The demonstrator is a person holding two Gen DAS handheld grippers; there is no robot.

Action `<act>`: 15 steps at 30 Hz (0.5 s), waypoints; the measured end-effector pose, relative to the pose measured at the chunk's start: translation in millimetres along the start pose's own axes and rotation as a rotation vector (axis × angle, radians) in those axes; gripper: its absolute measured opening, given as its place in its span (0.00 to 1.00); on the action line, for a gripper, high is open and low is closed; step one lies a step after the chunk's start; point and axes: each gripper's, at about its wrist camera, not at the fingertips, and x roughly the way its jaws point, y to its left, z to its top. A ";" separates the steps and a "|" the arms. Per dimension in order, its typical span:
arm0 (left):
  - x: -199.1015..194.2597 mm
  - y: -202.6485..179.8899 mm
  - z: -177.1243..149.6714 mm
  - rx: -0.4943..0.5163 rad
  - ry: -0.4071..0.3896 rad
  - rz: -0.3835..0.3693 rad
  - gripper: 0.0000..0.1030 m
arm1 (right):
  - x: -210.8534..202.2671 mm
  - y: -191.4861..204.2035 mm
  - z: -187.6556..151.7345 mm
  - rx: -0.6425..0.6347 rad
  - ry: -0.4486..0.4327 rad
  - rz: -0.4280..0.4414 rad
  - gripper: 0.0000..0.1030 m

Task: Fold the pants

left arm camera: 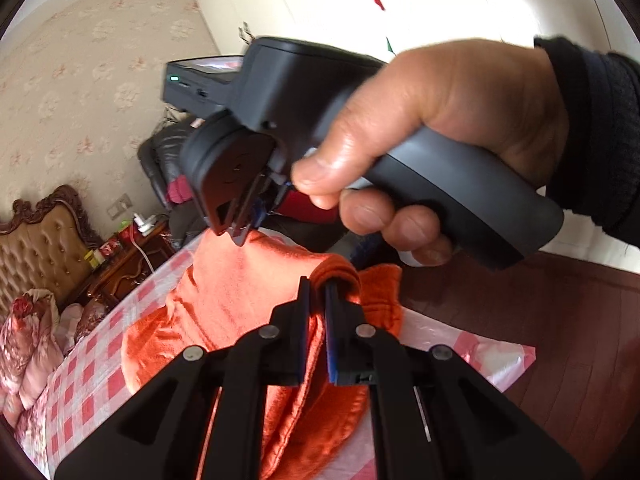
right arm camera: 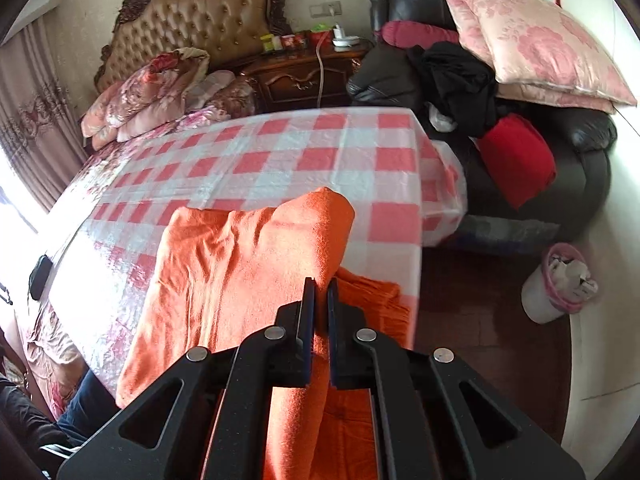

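Observation:
Orange pants (left arm camera: pixel 240 304) lie on a bed covered with a pink-and-white checked sheet (left arm camera: pixel 96 368). My left gripper (left arm camera: pixel 317 284) is shut on a bunched edge of the orange cloth, lifted off the sheet. Farther off in the left wrist view, a hand (left arm camera: pixel 440 140) holds my right gripper (left arm camera: pixel 239 236), its tips pinching another raised edge of the pants. In the right wrist view my right gripper (right arm camera: pixel 321 284) is shut on a fold of the orange pants (right arm camera: pixel 240 264), which rise in a ridge from the checked sheet (right arm camera: pixel 280 152).
A tufted headboard (right arm camera: pixel 200 20), a wooden nightstand (right arm camera: pixel 304 72) and folded quilts (right arm camera: pixel 148 92) stand at the bed's far end. A black armchair (right arm camera: pixel 560 140) piled with pillows and clothes sits to the right, with a small lined bin (right arm camera: pixel 556 284) on the dark wooden floor.

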 end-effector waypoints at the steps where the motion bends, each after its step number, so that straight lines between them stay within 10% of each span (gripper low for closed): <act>1: 2.2 -3.1 -1.0 0.006 0.004 -0.006 0.07 | 1.9 -2.5 -3.4 0.003 0.007 -0.007 0.04; 11: 34.0 -26.7 -11.0 0.057 0.024 -0.046 0.11 | 29.8 -33.4 -32.5 0.039 0.043 -0.096 0.08; 15: 28.3 -14.3 -13.7 0.008 0.020 -0.090 0.35 | 30.5 -35.4 -41.6 0.025 0.009 -0.196 0.50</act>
